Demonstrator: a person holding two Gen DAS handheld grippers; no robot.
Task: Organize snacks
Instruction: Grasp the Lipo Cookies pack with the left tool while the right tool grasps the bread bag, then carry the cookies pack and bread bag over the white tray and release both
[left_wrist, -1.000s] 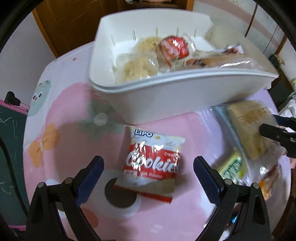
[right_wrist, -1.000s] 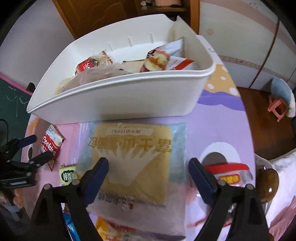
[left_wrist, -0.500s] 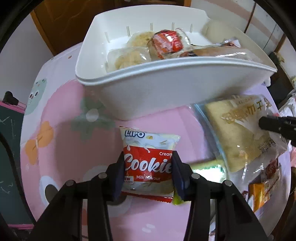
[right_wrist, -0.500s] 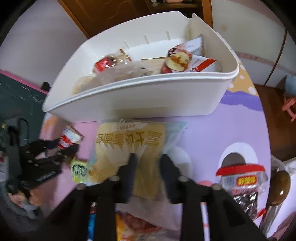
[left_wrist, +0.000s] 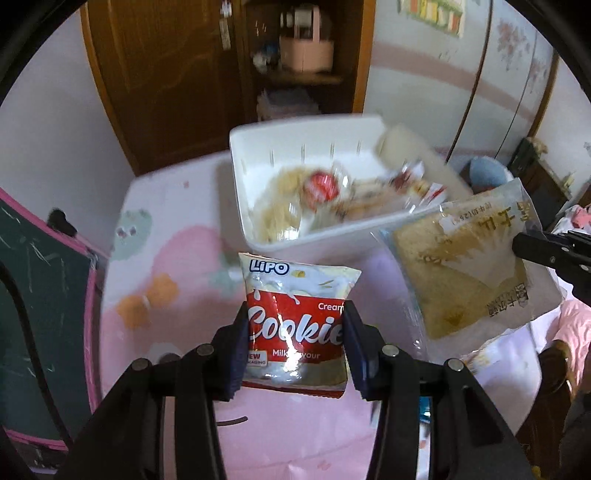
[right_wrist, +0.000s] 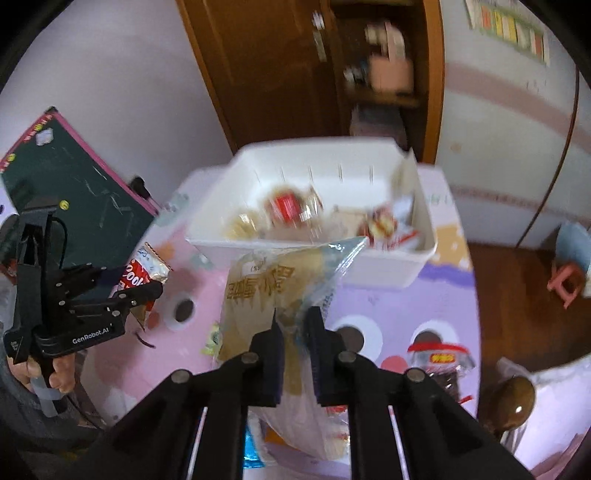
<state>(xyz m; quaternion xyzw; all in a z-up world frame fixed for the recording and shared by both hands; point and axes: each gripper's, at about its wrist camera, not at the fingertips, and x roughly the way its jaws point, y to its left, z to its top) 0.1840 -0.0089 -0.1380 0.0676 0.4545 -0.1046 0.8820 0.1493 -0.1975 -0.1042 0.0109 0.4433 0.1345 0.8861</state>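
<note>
Two grippers each grip one snack above the table. Nearest in the left wrist view, the left gripper (left_wrist: 294, 350) has its pads pressed against both side edges of the cookie packet (left_wrist: 297, 321), which is lifted off the pink tablecloth (left_wrist: 147, 295); the packet's long axis runs away from the camera, with the "LiPO" end pointing toward the white bin (left_wrist: 317, 236). To its right, the cake packet (left_wrist: 461, 266) hangs in the air (tilted, its printed end up and toward the bin), pinched near one edge by the right gripper's black tip.

In the right wrist view, the right gripper (right_wrist: 294, 334) is nearly closed on the cake packet (right_wrist: 266, 295), the wrapper bunched between the pads; its long axis points up and away, and the far corner overlaps the near rim of the white bin (right_wrist: 388, 269). A jar with a red lid (right_wrist: 439, 356) and a brown spoon (right_wrist: 511, 404) sit to the right on the table.

Farther back, the bin holds several wrapped snacks, blurred
</note>
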